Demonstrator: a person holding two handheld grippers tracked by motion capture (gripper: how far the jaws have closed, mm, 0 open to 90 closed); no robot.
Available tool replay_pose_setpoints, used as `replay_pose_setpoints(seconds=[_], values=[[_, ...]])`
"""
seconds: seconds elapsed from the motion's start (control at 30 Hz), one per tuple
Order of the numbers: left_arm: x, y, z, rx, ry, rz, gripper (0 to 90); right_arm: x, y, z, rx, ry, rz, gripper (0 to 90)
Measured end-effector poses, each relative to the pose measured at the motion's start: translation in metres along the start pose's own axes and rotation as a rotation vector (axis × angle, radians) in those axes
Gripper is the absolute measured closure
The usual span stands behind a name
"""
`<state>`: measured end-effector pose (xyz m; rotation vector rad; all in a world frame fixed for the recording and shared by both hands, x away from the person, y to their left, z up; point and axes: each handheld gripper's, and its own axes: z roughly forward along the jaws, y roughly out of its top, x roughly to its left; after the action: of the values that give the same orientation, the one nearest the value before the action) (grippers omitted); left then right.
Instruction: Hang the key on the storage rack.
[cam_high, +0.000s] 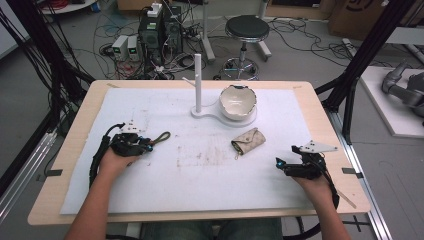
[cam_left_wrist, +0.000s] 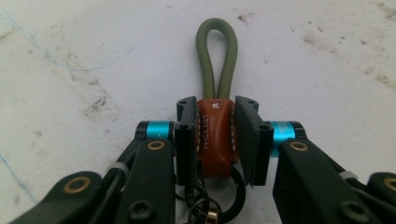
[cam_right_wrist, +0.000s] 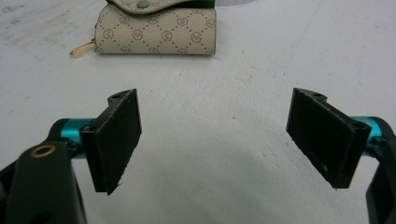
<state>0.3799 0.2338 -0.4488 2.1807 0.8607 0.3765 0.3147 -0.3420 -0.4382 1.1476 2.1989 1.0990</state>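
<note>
Left gripper (cam_high: 146, 145), mid-left of the high view, pinches the key fob (cam_left_wrist: 215, 135) by its narrow leather; it could twist loose. Right gripper (cam_right_wrist: 219, 140) sits spread, empty.

Right gripper (cam_right_wrist: 215, 140) seen along its own two black jaws, which stand wide apart with nothing between them, above a white, lightly stained mat (cam_right_wrist: 224, 196). Ahead of the jaws, near the top edge, lies a beige monogram-patterned pouch (cam_right_wrist: 156, 35) with a green snap flap. A gold zipper pull (cam_right_wrist: 83, 47) projects from its left end.
</note>
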Motion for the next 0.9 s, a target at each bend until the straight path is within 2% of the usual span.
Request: replay_pose_setpoints(seconds=[0.13, 0.17, 0.2, 0.3, 0.5, 0.63, 0.77, 0.9], values=[[-0.002, 0.001, -0.001, 0.005, 0.015, 0.014, 70.8, 0.001, 0.000, 0.001, 0.002, 0.003, 0.001, 18.2], [-0.001, 0.001, -0.002, 0.000, 0.009, 0.007, 70.8, 0.002, 0.000, 0.001, 0.004, 0.009, 0.005, 18.2], [-0.001, 0.001, -0.003, -0.008, -0.002, 0.001, 70.8, 0.002, 0.000, 0.002, 0.003, 0.014, 0.013, 18.2], [-0.001, 0.002, -0.010, -0.041, 0.003, -0.003, 70.8, 0.006, 0.002, 0.005, 0.003, 0.029, 0.009, 18.2], [-0.007, 0.009, -0.026, -0.088, 0.035, 0.008, 70.8, 0.010, 0.005, 0.009, 0.008, 0.041, 0.000, 18.2], [-0.012, 0.019, -0.034, -0.119, 0.049, 0.028, 70.9, 0.011, 0.006, 0.012, 0.012, 0.048, -0.004, 18.2], [-0.020, 0.035, -0.042, -0.154, 0.059, 0.047, 70.9, 0.014, 0.009, 0.015, 0.010, 0.057, -0.013, 18.2], [-0.025, 0.052, -0.047, -0.179, 0.059, 0.036, 70.9, 0.018, 0.012, 0.019, 0.014, 0.073, -0.030, 18.2]])
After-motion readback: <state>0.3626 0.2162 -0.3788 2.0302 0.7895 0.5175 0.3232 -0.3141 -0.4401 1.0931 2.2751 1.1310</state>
